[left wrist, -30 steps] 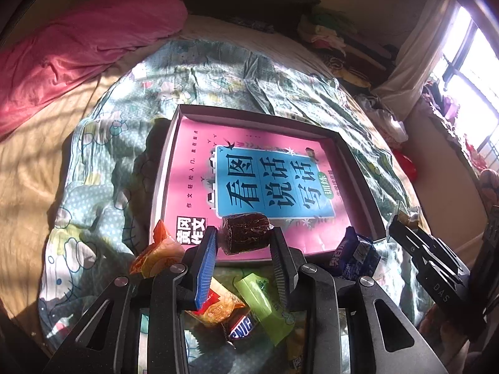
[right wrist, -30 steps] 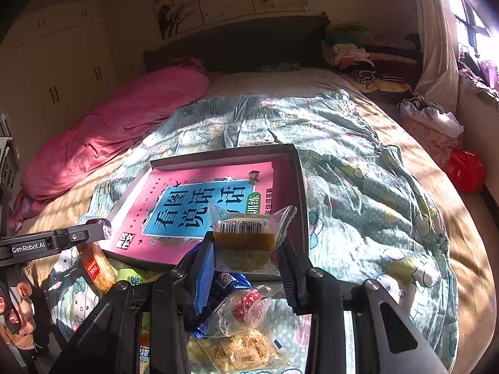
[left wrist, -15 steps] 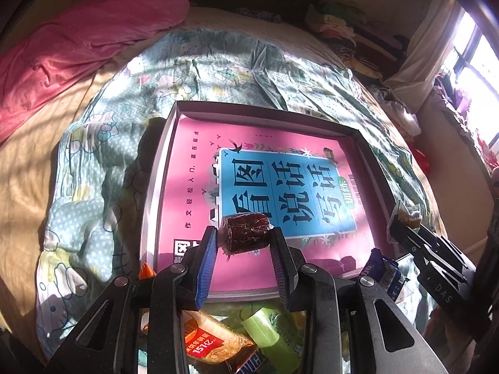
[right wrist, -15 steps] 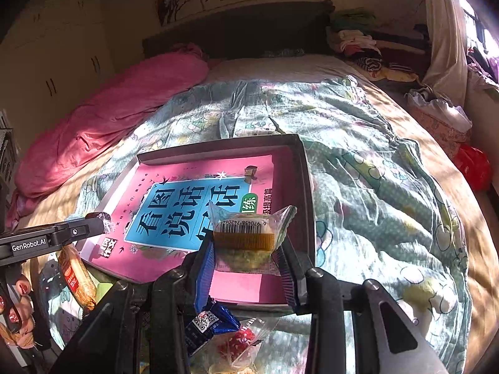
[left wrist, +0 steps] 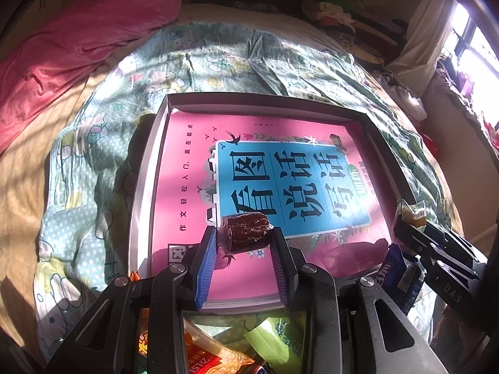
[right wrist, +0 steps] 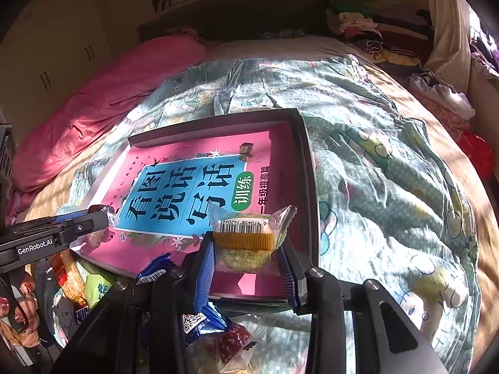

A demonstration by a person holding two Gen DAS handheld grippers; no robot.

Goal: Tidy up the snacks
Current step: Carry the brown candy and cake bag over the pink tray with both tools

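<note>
Both grippers are angled down and forward, and both are clamped on something. The left gripper has its fingers squeezed onto a dark brown roll, held crosswise right at the tips. The right gripper pinches a clear-wrapped cake between its blue pads, barcode side up. From the right camera the left gripper pokes in from the left edge, lying nearly level across the view; from the left camera the right one comes in from the right edge the same way. A bit of a hand with red nails shows at the lower left, behind the left gripper.
</note>
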